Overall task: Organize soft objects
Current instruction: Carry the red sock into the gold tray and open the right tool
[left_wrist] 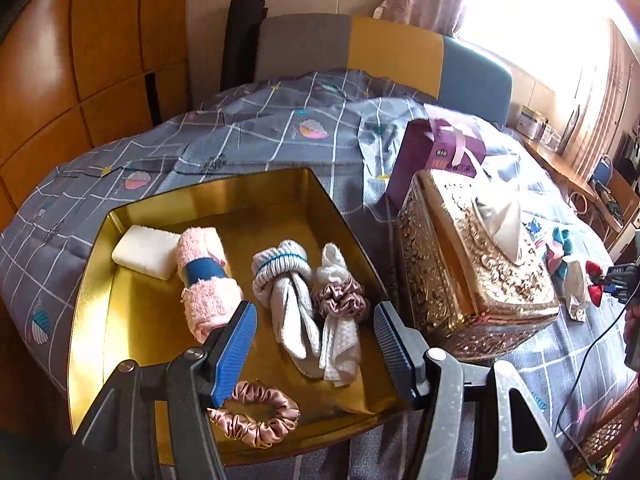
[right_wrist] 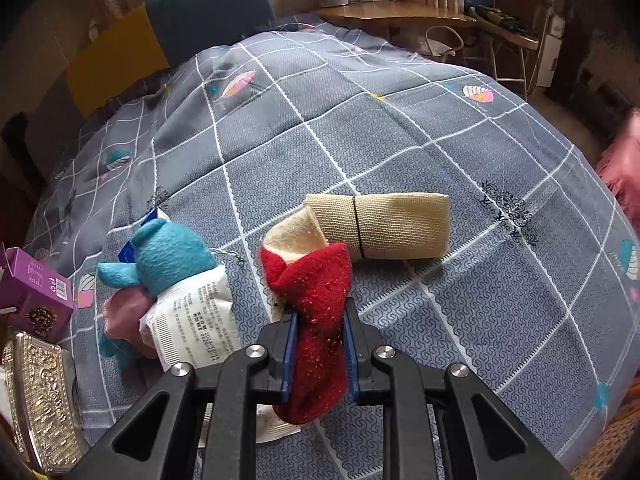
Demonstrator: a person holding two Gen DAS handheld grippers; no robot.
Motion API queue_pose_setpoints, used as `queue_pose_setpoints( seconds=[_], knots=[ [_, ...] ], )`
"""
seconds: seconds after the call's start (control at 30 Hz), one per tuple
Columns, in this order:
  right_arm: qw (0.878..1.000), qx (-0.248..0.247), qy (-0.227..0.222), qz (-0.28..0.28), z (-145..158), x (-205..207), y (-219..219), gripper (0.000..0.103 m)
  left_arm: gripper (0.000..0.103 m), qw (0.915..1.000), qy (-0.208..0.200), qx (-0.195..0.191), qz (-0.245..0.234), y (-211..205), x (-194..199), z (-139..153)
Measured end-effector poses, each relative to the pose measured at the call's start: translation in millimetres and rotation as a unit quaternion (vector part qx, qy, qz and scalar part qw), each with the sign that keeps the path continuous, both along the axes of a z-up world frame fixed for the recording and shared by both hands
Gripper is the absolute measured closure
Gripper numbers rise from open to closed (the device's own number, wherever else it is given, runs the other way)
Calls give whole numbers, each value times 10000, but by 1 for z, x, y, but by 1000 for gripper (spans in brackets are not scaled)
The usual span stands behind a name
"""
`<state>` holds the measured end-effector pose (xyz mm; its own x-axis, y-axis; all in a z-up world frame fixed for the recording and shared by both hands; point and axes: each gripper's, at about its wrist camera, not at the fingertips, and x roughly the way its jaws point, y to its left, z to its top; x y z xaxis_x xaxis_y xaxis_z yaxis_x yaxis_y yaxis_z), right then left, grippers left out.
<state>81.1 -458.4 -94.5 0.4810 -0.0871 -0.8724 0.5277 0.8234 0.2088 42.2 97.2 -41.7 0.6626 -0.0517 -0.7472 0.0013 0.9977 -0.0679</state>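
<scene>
Now: right hand-held gripper clamped narrow on the red sock over the bed. Left hand-held gripper gapes wide, empty, above the gold tray. Next, likely: carry the sock across into that tray.

Left claw: dark grey to black plastic linkage arms, right-hand arm paler grey and scuffed with white specks. Blue ribbed pads line inner faces of both fingers. Round silver screws at pivots. Triangular cut-outs in outer arms.

Right claw: glossy black linkage arms, four round silver pivot screws in row across them. Thin blue ribbed pads on inner finger faces. Triangular cut-outs in outer arms, parallel black bars between them.
</scene>
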Motion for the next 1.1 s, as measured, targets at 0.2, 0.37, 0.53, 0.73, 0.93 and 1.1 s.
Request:
queue_pose_setpoints(
  seconds=[0.2,0.37,0.53,0.73,0.93,1.1],
  knots=[
    [9997,-209,-17,133,27,16,8,83,41,9999,53,-69,100,10,-1,-5],
    [9953,-422,-249,829,74,58,48,83,41,9997,41,-129,207,20,-3,-5],
    [9762,-621,-680,1963,124,107,134,83,41,9993,23,-198,326,34,-7,-4],
    [9182,-468,-1361,3690,175,127,278,83,41,9986,-33,-241,469,51,-13,-2],
    [8428,-94,-1314,5218,168,90,419,83,41,9972,-91,-233,710,69,-21,-1],
    [8169,136,-684,5725,117,60,492,83,41,9952,-103,-264,940,82,-26,-4]
  ],
)
